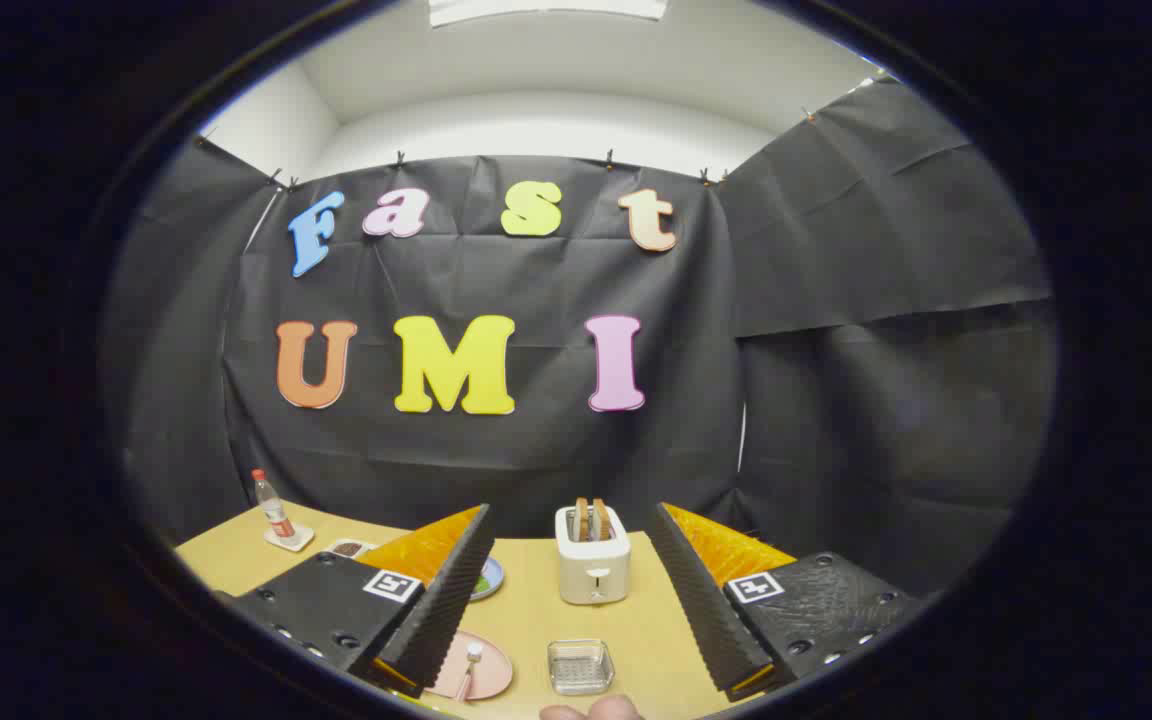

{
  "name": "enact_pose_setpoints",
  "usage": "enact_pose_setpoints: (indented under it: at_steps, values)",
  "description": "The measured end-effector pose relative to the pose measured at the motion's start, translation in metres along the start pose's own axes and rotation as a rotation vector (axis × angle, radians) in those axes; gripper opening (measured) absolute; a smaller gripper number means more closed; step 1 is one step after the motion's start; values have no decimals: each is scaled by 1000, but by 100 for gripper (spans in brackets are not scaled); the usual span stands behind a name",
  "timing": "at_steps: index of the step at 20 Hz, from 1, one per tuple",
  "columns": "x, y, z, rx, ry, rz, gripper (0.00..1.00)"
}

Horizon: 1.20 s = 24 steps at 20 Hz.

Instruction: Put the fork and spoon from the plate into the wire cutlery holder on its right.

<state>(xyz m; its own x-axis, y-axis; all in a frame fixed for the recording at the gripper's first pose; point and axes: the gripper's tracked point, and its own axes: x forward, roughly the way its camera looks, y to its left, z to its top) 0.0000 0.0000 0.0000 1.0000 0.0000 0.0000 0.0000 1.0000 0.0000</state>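
A pink plate (489, 668) lies on the wooden table (536, 610), partly hidden behind my left finger (441, 610). A spoon (470, 665) with a pale handle rests on it; the fork is hidden or too small to tell. The wire cutlery holder (580, 666) stands just right of the plate, low between my fingers, and looks empty. My gripper (569, 522) is open and held high above the table, with nothing between its fingers. The right finger (701, 600) is wide apart from the left one.
A white toaster (592, 566) with two slices of toast stands beyond the holder. A small blue-rimmed dish (489, 578) sits behind the left finger. A bottle (274, 508) on a coaster and a small tray (348, 548) are at the far left. A person's fingertips (591, 710) show at the near table edge.
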Motion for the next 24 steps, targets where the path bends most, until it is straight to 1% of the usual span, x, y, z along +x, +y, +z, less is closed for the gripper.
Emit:
enact_pose_setpoints:
  at_steps: [10, 18, 21, 24]
  values:
    - [2, 7, 2, -14, -2, 51, 95]
    - [1, 8, -4, 12, 28, 60, 95]
    - [0, 24, -12, -1, 49, 90, 94]
    - [-2, 47, -29, -10, 103, 147, 94]
